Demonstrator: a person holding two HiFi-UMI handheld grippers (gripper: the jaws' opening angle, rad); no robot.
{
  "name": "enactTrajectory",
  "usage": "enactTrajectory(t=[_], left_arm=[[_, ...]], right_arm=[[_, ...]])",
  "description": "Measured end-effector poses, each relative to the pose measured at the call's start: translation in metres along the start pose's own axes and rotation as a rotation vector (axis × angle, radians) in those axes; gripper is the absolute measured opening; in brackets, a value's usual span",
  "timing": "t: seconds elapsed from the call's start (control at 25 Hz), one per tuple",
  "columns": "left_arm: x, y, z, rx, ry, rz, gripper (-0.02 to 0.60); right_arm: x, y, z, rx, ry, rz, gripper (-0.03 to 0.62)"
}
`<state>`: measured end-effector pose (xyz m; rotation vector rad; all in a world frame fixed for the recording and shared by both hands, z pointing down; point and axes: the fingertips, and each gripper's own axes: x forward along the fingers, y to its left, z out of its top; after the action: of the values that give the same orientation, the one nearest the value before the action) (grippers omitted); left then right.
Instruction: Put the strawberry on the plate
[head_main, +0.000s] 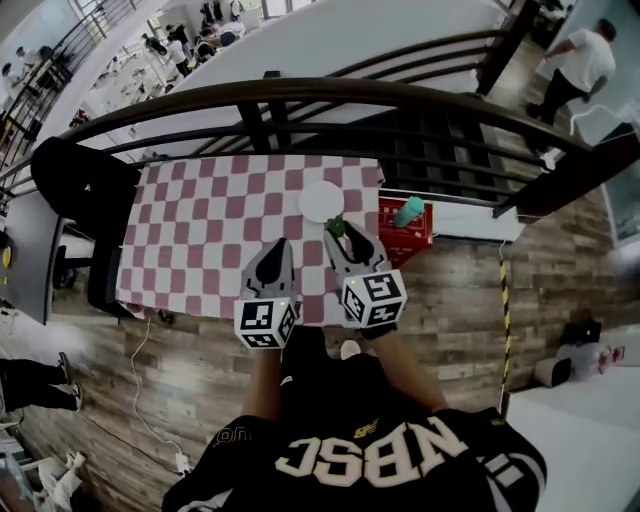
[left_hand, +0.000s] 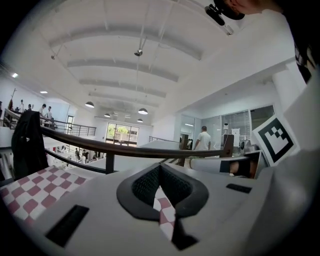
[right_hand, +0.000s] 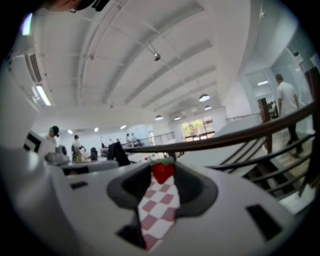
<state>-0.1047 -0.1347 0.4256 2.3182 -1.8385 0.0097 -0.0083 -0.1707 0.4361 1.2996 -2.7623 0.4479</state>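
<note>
A white plate (head_main: 321, 201) lies on the red-and-white checked tablecloth (head_main: 200, 230), toward the table's right side. My right gripper (head_main: 341, 234) hovers just on the near side of the plate, shut on a red strawberry (head_main: 337, 227) with green leaves. In the right gripper view the strawberry (right_hand: 163, 171) sits pinched at the tips of the right gripper (right_hand: 163, 168). My left gripper (head_main: 279, 246) hangs beside it over the cloth, shut and holding nothing. In the left gripper view the left gripper (left_hand: 159, 170) has its tips together.
A red box (head_main: 405, 228) with a teal bottle (head_main: 408, 211) stands off the table's right edge. A dark curved railing (head_main: 300, 95) runs along the far side. A black jacket (head_main: 80, 185) hangs at the table's left end.
</note>
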Motion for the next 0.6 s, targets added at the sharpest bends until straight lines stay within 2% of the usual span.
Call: enactTrajectory(t=[0.28, 0.44, 0.6], left_arm=[[0.078, 0.032, -0.028, -0.044, 0.116, -0.089, 0.009], [0.111, 0.049, -0.045, -0.030, 0.164, -0.104, 0.009], [0.134, 0.066, -0.075, -0.038, 0.248, -0.110, 0.009]], right_arm=[[0.066, -0.043, -0.016, 0.003, 0.091, -0.103, 0.150], [0.093, -0.067, -0.040, 0.033, 0.146, -0.137, 0.150], [0.114, -0.083, -0.072, 0.072, 0.221, -0.154, 0.150]])
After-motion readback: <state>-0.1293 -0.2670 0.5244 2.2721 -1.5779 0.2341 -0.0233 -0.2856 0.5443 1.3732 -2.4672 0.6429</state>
